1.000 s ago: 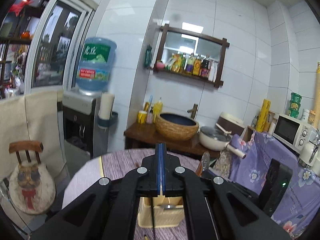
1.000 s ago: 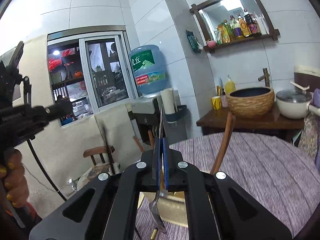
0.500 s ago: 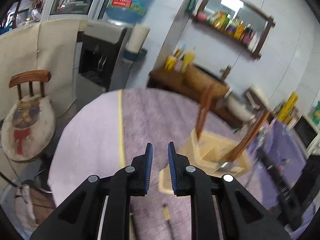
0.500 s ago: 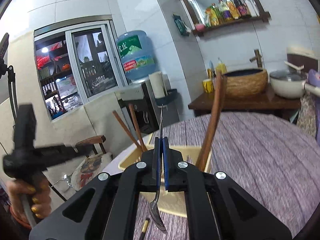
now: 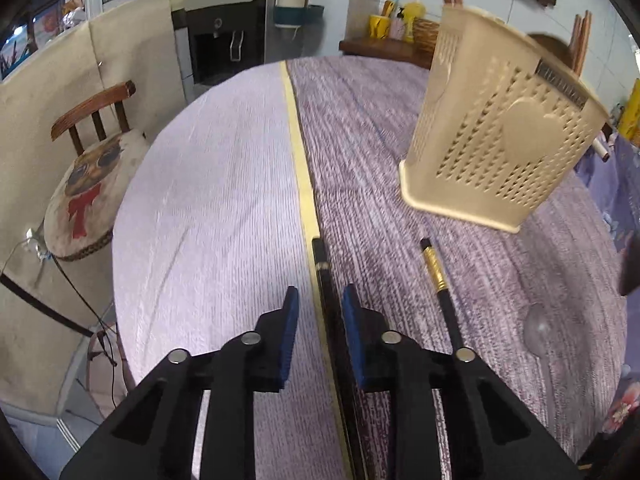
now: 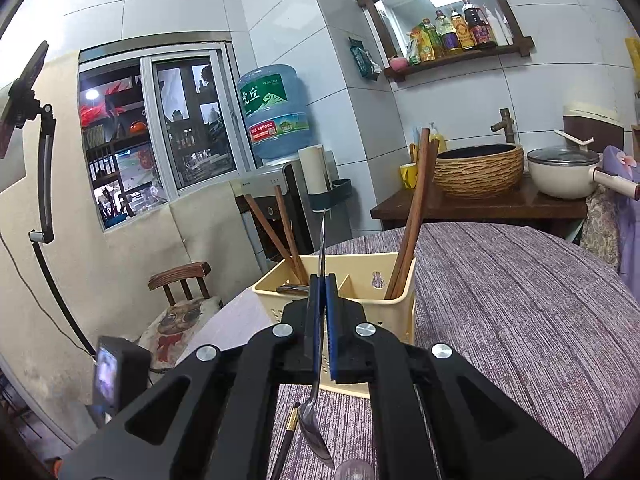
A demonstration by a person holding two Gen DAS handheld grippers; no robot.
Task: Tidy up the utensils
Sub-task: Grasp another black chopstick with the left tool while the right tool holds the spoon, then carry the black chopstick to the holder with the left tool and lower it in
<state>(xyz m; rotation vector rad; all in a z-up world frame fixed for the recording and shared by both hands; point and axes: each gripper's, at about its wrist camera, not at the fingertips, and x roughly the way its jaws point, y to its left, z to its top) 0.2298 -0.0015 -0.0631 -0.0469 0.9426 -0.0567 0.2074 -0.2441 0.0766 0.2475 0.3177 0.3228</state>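
My left gripper [image 5: 318,312] is open, low over the purple table, its jaws on either side of a black chopstick [image 5: 323,276]. A second black chopstick [image 5: 436,280] with a gold band lies to its right. The beige perforated utensil holder [image 5: 496,136] stands beyond, to the right. My right gripper [image 6: 322,292] is shut on a metal spoon [image 6: 316,424], handle up, bowl down, in front of the holder [image 6: 360,280]. Several wooden chopsticks [image 6: 412,216] and a wooden utensil stand in the holder.
A round table [image 5: 224,184] has a yellow strip down its middle. A chair with a cat cushion [image 5: 84,184] stands to the left. A clear suction cup [image 5: 538,330] lies on the table. A water dispenser, side counter with basket and pot stand behind.
My left gripper opened, tilted down and dropped to the table around a black chopstick. My right gripper, still holding the spoon, moved closer to the holder.
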